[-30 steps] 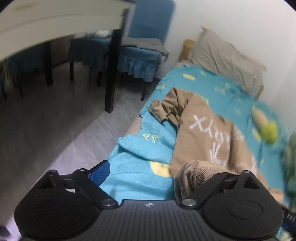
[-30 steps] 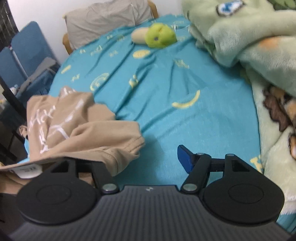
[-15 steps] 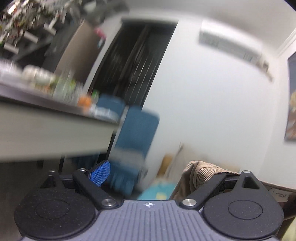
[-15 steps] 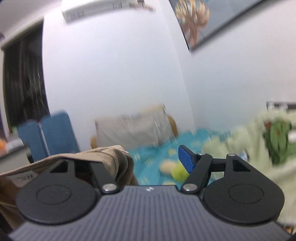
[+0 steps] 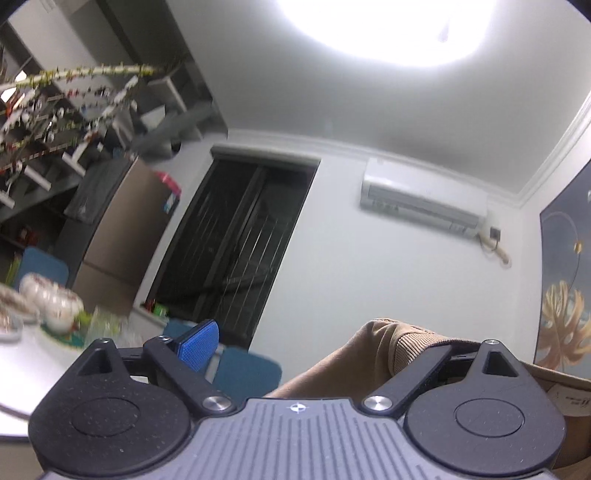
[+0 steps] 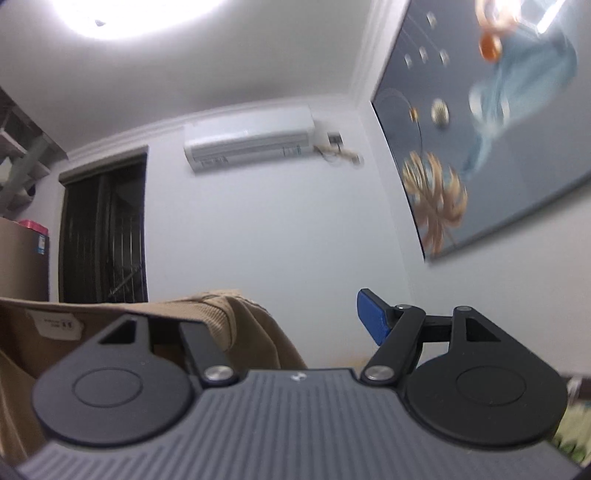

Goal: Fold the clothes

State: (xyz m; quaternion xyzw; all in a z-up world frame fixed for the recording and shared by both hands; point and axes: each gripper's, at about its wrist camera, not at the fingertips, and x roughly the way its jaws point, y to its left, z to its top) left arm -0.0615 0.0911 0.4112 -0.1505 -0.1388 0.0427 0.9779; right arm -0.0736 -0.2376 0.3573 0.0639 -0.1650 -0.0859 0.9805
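Both grippers point up at the wall and ceiling. A tan sweatshirt with a ribbed hem drapes over the right finger of my left gripper; the blue left pad stands apart from it, so the jaws are open. In the right wrist view the same tan sweatshirt, with a white label, hangs over the left finger of my right gripper; the blue right pad is clear of the cloth, jaws open. The bed is out of view.
A white air conditioner hangs on the far wall beside a dark barred door. A large picture covers the right wall. A white table with dishes and blue chairs stand at left. A bright ceiling lamp glares above.
Both grippers have swung up from the bed with the sweatshirt's hem, lifting it; the views went from bed, to wall, to ceiling.
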